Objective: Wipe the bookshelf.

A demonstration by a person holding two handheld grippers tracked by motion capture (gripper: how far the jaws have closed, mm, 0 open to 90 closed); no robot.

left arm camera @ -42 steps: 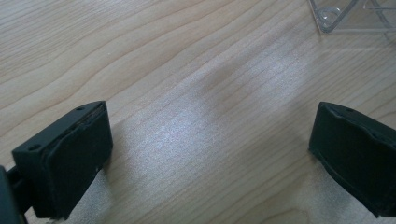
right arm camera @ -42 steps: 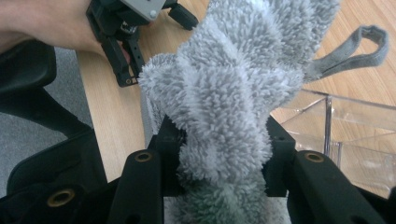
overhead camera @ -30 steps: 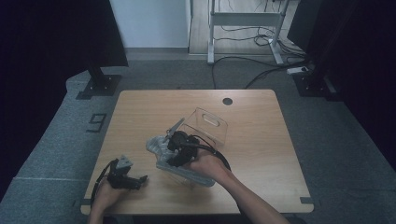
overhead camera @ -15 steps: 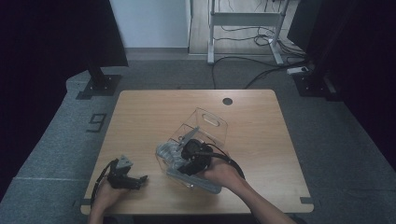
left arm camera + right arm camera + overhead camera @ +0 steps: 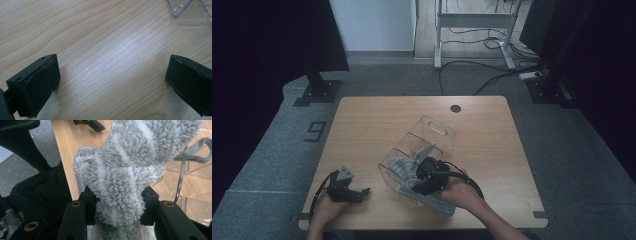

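Right claw (image 5: 117, 206) tight on grey cloth (image 5: 130, 167)

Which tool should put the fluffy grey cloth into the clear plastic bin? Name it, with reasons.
Right, probably. The right tool already clamps the fluffy grey cloth at the clear plastic bin. The left tool rests open on the wooden table, away from the bin.
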